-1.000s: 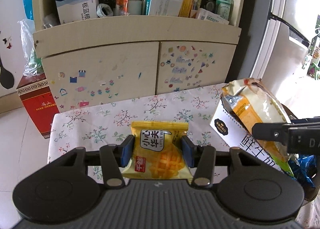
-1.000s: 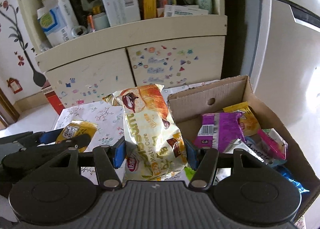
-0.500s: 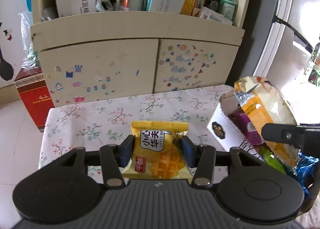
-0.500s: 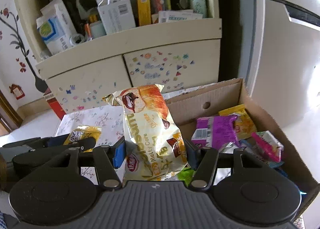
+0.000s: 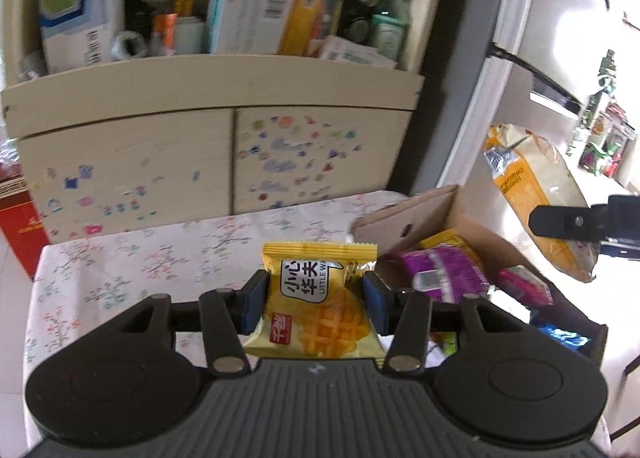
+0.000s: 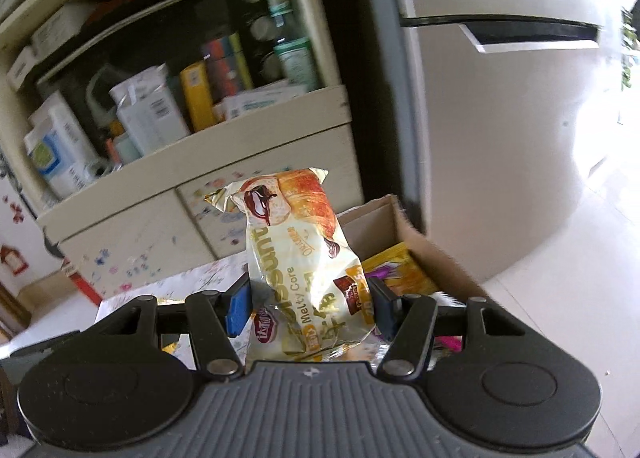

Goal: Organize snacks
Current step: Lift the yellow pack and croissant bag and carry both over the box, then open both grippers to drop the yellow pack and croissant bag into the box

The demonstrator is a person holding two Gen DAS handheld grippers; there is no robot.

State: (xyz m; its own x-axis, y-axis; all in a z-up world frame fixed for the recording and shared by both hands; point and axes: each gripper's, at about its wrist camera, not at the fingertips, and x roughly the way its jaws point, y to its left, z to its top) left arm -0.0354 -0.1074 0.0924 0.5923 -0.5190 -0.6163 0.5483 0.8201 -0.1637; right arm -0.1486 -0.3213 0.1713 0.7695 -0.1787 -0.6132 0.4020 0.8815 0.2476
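Note:
My left gripper [image 5: 316, 300] is shut on a yellow waffle snack packet [image 5: 316, 310], held above the floral tablecloth [image 5: 132, 266] just left of the cardboard box [image 5: 416, 213]. My right gripper [image 6: 308, 304] is shut on a cream croissant packet [image 6: 304, 270], held upright above the cardboard box [image 6: 424, 246]. In the left wrist view the croissant packet [image 5: 536, 201] and one right finger [image 5: 576, 221] hang over the box at the right. The box holds several snacks, among them a purple packet [image 5: 444, 274] and a yellow one [image 6: 396, 274].
A cream cabinet [image 5: 224, 145] with stickered doors stands behind the table, its open shelf crowded with boxes and bottles [image 5: 248, 17]. A white fridge [image 6: 500, 117] stands right of it. A red carton [image 5: 16, 225] sits on the floor at the left.
Both grippers have moved right and higher with their packets. The box has come further into the left wrist view. The right wrist view has tilted up, showing more fridge and less of the box.

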